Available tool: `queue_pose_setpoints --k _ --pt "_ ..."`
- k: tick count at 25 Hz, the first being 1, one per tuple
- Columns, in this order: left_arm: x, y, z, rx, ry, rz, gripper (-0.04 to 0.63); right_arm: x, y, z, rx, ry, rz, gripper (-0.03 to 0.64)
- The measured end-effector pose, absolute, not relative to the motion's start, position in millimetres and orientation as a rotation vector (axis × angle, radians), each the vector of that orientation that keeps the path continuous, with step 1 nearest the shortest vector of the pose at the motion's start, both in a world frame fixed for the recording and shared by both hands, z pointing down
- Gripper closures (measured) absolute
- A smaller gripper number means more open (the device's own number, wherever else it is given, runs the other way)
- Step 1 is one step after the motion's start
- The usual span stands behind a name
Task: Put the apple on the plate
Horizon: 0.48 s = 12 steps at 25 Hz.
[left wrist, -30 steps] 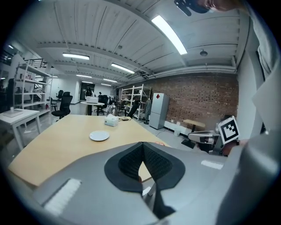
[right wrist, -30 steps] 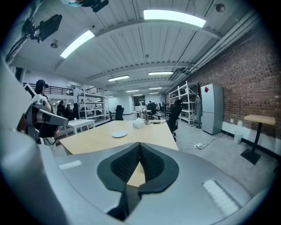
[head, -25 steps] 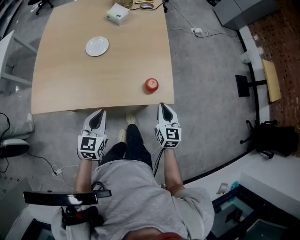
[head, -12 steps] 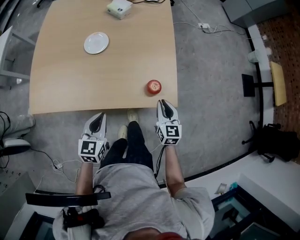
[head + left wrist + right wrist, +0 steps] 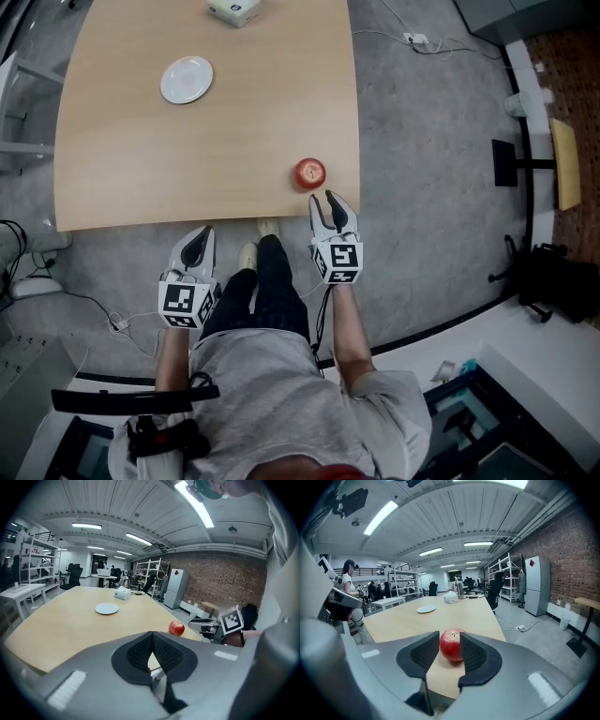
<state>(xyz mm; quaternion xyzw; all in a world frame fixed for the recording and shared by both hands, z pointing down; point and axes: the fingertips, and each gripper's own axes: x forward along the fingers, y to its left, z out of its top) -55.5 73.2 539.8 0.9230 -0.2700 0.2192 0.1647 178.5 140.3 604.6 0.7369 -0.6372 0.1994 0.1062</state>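
Observation:
The red apple (image 5: pixel 309 172) sits near the right front corner of the wooden table (image 5: pixel 187 159). The white plate (image 5: pixel 187 79) lies far off at the back left. My right gripper (image 5: pixel 328 199) is at the table's front edge just short of the apple; its jaws are opening, and the apple (image 5: pixel 451 644) shows beyond the gap, untouched by the pads. My left gripper (image 5: pixel 200 234) hangs shut and empty in front of the table edge, to the left. From the left gripper (image 5: pixel 153 634) view, the apple (image 5: pixel 176 628) and plate (image 5: pixel 107 608) both show on the tabletop.
A white box (image 5: pixel 234 9) stands at the table's far edge, beyond the plate. Cables run over the grey floor right of the table. My legs and shoes are below the front edge. Shelves, desks and chairs fill the room behind.
The right gripper's jaws have parted and it has crept forward to the table edge near the apple. The left gripper has barely shifted. Apple and plate lie where they were.

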Motion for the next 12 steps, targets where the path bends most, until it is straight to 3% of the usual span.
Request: queue_pose_setpoints --k 12 --pt "-61.5 64.9 556.3 2.585 -0.808 0.655 0.575 189.0 114.7 636.4 2.135 -1.850 0.588 0.340"
